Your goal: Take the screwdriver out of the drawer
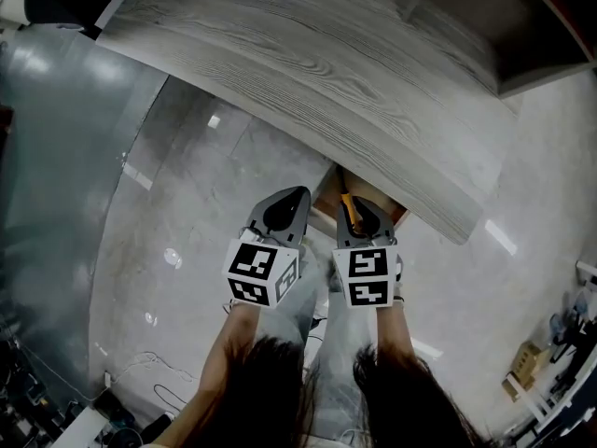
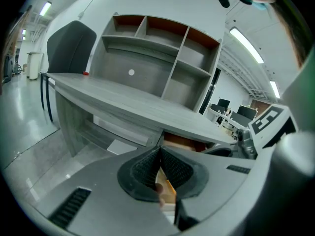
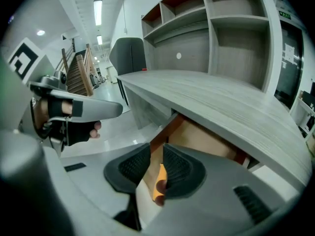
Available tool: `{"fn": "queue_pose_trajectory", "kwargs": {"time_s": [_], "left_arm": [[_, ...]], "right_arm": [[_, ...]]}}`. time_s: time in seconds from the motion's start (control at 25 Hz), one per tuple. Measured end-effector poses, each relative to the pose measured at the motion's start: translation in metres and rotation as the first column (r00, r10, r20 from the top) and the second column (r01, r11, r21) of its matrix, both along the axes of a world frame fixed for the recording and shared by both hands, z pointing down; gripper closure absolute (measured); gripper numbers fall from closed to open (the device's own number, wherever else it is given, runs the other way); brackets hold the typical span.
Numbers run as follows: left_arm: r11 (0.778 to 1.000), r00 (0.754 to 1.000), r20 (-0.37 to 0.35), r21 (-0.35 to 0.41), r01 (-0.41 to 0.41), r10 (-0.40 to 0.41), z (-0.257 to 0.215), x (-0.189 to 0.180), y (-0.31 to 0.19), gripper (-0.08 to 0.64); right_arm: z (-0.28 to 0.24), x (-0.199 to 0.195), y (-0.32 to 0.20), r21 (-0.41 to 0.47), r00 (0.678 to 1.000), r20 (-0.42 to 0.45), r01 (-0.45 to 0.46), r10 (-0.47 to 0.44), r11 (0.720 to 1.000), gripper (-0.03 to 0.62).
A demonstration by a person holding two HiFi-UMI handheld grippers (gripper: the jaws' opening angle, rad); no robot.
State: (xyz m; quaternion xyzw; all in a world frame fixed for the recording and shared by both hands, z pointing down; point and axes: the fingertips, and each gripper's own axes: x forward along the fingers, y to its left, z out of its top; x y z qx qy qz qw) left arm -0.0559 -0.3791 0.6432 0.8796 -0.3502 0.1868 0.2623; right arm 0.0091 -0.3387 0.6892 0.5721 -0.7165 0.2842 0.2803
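Observation:
The drawer (image 1: 378, 199) stands pulled out under the grey desk top (image 1: 308, 73), its brown inside showing in the right gripper view (image 3: 197, 136). An orange-handled screwdriver (image 1: 347, 207) lies in it. My right gripper (image 1: 362, 220) hovers just over it. Its jaws stand a narrow gap apart, and the orange handle (image 3: 158, 183) shows in that gap beside the right pad, clear of the left pad. My left gripper (image 1: 284, 213) hangs beside the drawer's left front corner, its pads (image 2: 147, 168) meeting at the tip around nothing.
An open shelf unit (image 2: 157, 58) stands on the desk, with a small red object (image 2: 85, 73) at the far left end. A grey chair back (image 2: 71, 48) rises behind that end. Polished grey floor (image 1: 187, 250) lies below; cables and clutter sit at the bottom left and right.

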Motion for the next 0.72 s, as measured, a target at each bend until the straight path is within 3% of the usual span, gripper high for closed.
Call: {"fn": "queue_pose_trajectory", "kwargs": {"time_s": [0.72], "left_arm": [[0.998, 0.998, 0.027, -0.036, -0.048, 0.049, 0.055, 0.008, -0.003, 0.543]], "right_arm": [[0.083, 0.006, 0.003, -0.202, 0.992, 0.004, -0.121, 0.125, 0.972, 0.479]]}}
